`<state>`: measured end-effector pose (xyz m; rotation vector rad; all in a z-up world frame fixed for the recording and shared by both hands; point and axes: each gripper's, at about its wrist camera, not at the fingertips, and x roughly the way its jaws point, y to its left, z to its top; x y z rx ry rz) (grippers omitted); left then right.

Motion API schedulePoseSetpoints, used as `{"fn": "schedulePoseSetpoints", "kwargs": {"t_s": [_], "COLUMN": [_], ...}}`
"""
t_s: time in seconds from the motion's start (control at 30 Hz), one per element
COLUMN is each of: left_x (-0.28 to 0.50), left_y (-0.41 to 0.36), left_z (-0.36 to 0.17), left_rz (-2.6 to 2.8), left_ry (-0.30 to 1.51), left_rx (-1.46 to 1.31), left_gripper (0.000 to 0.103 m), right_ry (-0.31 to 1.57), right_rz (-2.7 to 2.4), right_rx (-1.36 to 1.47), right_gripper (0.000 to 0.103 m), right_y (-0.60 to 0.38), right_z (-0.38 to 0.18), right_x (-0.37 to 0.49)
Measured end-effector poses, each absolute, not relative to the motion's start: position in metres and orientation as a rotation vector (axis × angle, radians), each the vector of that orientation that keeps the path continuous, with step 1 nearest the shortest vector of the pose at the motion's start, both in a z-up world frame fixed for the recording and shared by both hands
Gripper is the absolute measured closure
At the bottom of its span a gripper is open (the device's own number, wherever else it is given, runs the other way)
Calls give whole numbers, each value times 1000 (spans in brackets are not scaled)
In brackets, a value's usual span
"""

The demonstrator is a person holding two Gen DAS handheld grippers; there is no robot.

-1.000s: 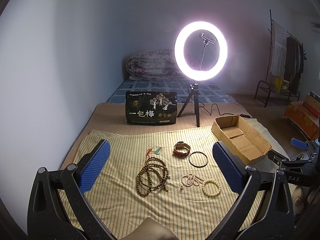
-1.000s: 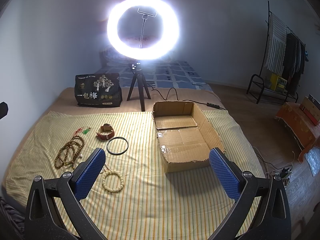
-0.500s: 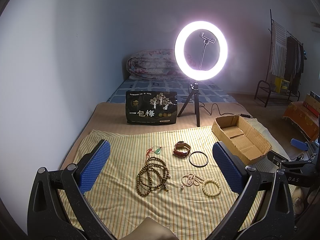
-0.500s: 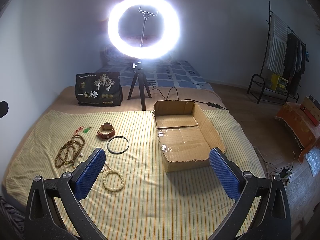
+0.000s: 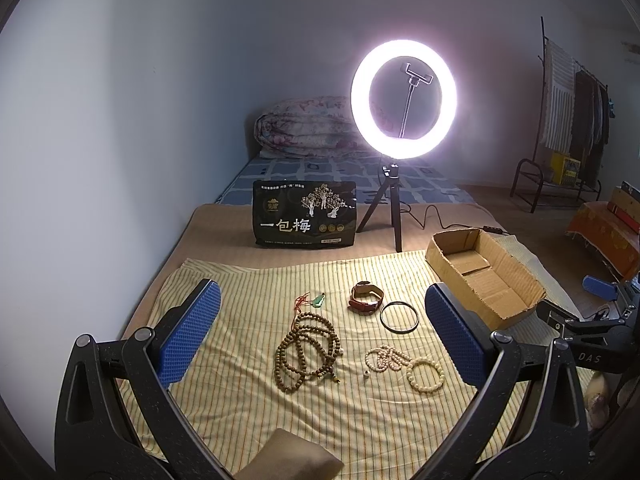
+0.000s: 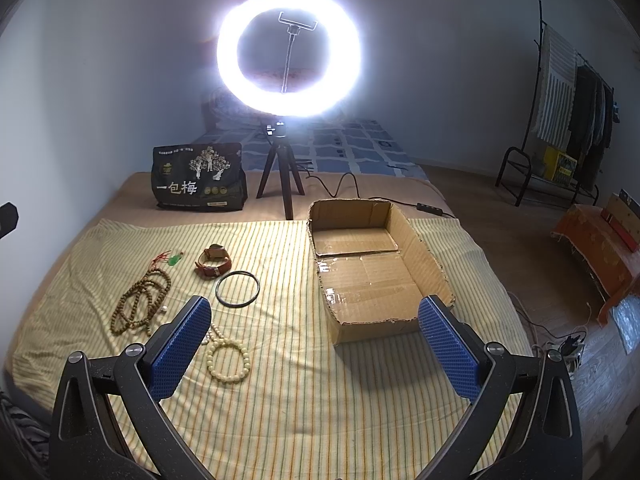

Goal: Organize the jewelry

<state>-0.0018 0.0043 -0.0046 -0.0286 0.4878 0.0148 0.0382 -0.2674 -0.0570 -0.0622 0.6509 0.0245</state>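
Observation:
Jewelry lies on a yellow striped cloth (image 5: pixel 248 420): a brown wooden bead necklace (image 5: pixel 306 350), a cream bead bracelet (image 5: pixel 425 376), a small cream bead strand (image 5: pixel 386 358), a black bangle (image 5: pixel 399 317), a brown leather watch (image 5: pixel 366 303) and a green pendant on red cord (image 5: pixel 318 301). An empty cardboard box (image 6: pixel 370 264) sits to their right. My left gripper (image 5: pixel 320 332) is open and empty, above the near side of the jewelry. My right gripper (image 6: pixel 316 340) is open and empty, near the box's front edge. The bracelet (image 6: pixel 227 361) and bangle (image 6: pixel 237 289) show in the right wrist view.
A lit ring light on a tripod (image 5: pixel 402 100) and a black printed bag (image 5: pixel 305 220) stand behind the cloth. A cable (image 6: pixel 344 184) runs behind the box. A clothes rack (image 6: pixel 568 120) and an orange covered bench (image 6: pixel 600 248) are at the right.
Both views have shifted very slightly; the jewelry and the box have not moved, and both grippers stay open.

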Motion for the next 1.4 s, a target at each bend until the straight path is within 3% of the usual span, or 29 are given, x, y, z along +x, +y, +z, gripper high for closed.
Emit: {"fn": "schedulePoseSetpoints", "kwargs": {"t_s": [0.83, 0.97, 1.23, 1.4], "left_x": [65, 86, 129, 153], "left_y": [59, 74, 83, 89], "left_z": [-44, -59, -112, -148], "left_rz": [86, 84, 22, 41], "left_ry": [696, 781, 1007, 1113], "left_rx": [-107, -153, -281, -366], "left_gripper": [0, 8, 9, 16], "right_ry": [804, 818, 958, 1000], "right_rz": [59, 110, 235, 262], "right_rx": [-98, -174, -257, -287], "right_gripper": [0, 0, 0, 0], "right_y": [-256, -243, -224, -221], "right_z": [-100, -112, -145, -159], "right_x": [87, 96, 121, 130]}}
